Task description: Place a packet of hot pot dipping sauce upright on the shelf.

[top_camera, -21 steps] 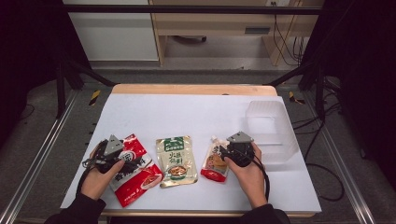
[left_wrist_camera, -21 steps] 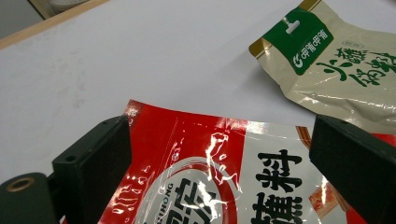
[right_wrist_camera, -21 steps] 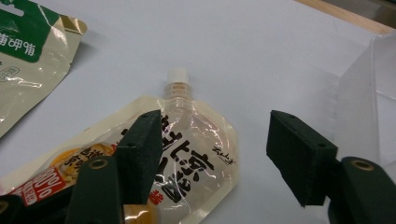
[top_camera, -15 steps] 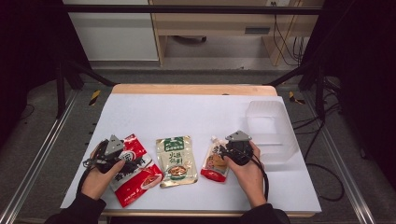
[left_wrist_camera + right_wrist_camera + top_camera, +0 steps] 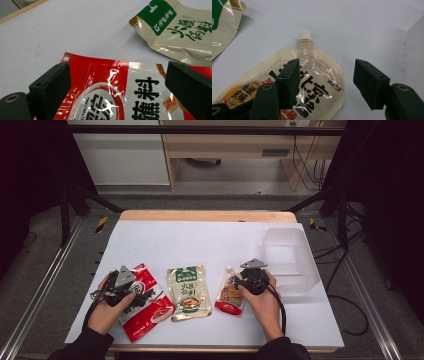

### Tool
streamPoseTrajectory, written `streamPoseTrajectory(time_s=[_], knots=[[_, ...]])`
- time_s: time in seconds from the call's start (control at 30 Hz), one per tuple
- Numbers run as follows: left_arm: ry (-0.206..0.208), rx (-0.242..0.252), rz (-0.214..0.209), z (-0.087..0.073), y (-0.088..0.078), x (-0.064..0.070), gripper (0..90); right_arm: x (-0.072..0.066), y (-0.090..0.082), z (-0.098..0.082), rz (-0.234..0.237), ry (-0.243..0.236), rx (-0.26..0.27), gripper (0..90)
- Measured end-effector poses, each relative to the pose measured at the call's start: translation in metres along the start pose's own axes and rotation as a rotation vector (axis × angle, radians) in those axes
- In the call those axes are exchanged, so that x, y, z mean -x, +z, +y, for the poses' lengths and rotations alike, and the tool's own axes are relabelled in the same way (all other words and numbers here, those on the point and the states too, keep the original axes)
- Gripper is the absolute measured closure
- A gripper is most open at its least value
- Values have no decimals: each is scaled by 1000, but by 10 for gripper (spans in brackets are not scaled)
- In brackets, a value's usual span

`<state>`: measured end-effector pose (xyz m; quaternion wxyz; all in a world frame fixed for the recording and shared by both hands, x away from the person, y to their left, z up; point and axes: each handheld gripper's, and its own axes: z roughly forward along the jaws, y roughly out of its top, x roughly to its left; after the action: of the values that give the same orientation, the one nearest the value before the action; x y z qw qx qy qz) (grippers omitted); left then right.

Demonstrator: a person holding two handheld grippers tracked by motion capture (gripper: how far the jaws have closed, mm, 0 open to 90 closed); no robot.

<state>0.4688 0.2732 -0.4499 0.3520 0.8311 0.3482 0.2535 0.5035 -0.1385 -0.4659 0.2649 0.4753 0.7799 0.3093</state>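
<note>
Hovering over red pouch (image 5: 120,92), left hand-held gripper (image 5: 117,85) released, jaws wide | spouted pouch (image 5: 312,82) right of green-topped pouch (image 5: 188,291) on bench (image 5: 200,245), right hand-held gripper (image 5: 325,80) released, one jaw over it | clear bin (image 5: 290,260) farther right

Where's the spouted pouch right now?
In the high view, the spouted pouch lies right of the green-topped packet, under the right claw, near the clear bin.

Left gripper (image 5: 131,290) jaws wide apart, right gripper (image 5: 239,281) jaws parted, both low
</note>
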Motion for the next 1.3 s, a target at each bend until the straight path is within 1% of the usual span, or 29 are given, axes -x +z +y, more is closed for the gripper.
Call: streamPoseTrajectory(time_s=[0.03,0.23,0.3,0.6,0.63,0.73,0.77,0.83,0.97,1.0,1.07,1.13,1.2,1.23,1.27,1.3], knots=[[1,0,0,0,0,0,66,0,1,0,5,11,-4,374],[10,-4,-1,1,0,1,66,0,4,-1,12,14,-21,350],[14,-8,0,1,1,1,66,0,6,-1,27,30,-36,334],[22,-12,-4,1,1,2,66,0,9,-2,40,23,-58,311],[23,-12,-4,1,1,3,68,0,10,-2,44,37,-61,311],[34,-23,-6,1,1,2,71,0,11,-3,50,46,-65,312],[33,-23,-6,1,1,2,71,1,11,-4,66,62,-73,326],[35,-26,-7,1,1,3,71,1,11,-4,69,62,-77,331],[36,-28,-8,1,1,3,71,1,11,-5,91,73,-82,396],[36,-28,-8,1,1,3,71,0,10,-4,98,68,-86,424],[37,-29,-7,1,1,3,71,-1,9,-4,96,48,-85,474],[36,-29,-7,1,1,3,71,-3,8,-4,99,33,-86,541],[36,-28,-7,1,1,3,71,-3,6,-4,97,15,-86,633],[37,-29,-8,1,1,3,71,-3,6,-4,98,4,-84,673],[37,-29,-9,1,1,3,71,-4,5,-4,98,4,-84,714],[37,-30,-10,1,1,3,71,-4,4,-4,97,-8,-78,747]])
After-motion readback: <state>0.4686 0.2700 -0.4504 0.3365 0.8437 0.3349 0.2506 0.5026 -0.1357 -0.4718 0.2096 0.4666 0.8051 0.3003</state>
